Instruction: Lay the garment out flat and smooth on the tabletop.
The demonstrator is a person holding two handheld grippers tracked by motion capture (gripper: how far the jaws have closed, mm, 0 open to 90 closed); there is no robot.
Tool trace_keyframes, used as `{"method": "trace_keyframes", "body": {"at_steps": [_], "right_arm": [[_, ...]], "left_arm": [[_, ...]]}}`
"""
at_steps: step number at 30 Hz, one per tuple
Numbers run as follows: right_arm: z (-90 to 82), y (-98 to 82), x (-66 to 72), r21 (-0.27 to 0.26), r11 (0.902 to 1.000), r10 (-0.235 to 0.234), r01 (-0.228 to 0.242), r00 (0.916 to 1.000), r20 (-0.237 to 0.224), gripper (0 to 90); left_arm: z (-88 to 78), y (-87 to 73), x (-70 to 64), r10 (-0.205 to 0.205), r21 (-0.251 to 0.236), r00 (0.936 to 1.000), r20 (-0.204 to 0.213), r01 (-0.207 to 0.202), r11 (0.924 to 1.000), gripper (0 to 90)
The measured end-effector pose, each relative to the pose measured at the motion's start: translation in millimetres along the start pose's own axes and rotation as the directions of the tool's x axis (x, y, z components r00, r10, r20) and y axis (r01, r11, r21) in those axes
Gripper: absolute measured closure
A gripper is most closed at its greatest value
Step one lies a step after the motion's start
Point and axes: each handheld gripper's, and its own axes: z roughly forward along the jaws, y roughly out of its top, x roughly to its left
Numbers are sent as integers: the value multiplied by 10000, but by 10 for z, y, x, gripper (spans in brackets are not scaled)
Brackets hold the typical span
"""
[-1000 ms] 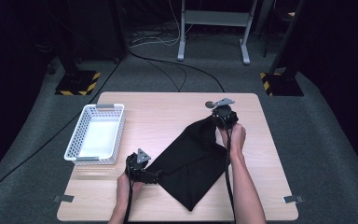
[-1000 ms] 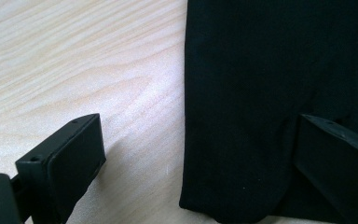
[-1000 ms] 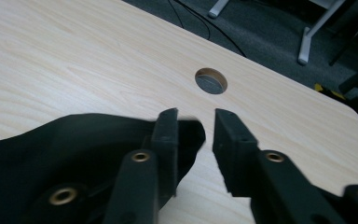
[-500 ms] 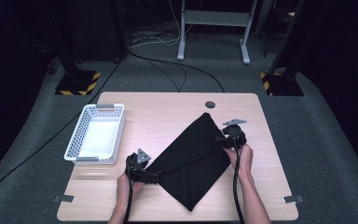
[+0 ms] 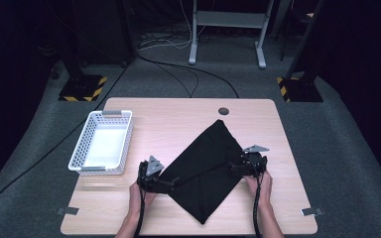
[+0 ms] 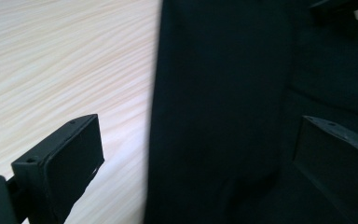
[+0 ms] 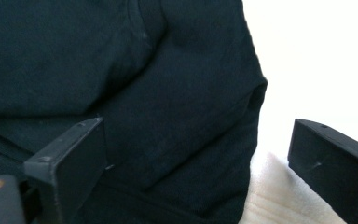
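Since the earlier frames, the right gripper (image 5: pixel 238 168) has come from the far corner of the black cloth (image 5: pixel 206 168) down its right edge to the right corner, and its jaws have just been opening; they now stand released, with the cloth's edge between them, unpressed. At the left corner, the left gripper (image 5: pixel 171 182) also has parted jaws straddling the cloth's edge. Folded, the cloth lies as a diamond on the wooden surface (image 5: pixel 178 114), right of the white basket (image 5: pixel 79 148).
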Motion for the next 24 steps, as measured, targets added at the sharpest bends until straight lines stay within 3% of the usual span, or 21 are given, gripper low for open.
{"method": "trace_keyframes", "body": {"at_steps": [3, 6, 14, 20, 24], "right_arm": [[11, -24, 4, 76, 10000, -13, 13, 10000, -28, 30], [1, -53, 2, -18, 10000, -5, 5, 10000, -68, 28], [-39, -109, 110, -121, 9999, 52, -51, 9999, 88, 39], [-85, -166, 281, -165, 9997, -183, 182, 9998, -64, 41], [-81, -169, 433, -164, 9991, -384, 379, 9989, -263, 41]], "left_arm": [[179, -2, -48, 292, 743, 9995, 110, -299, 9968, 11], [298, -54, -30, 131, 1488, 9997, 203, -160, 9887, 21], [228, -109, 57, -175, 1512, 9998, 33, 168, 9884, 26], [94, -205, 137, -227, 1525, 9997, -35, 230, 9880, 27], [-38, -298, 207, -394, 1481, 9987, -318, 437, 9880, 27]]}}
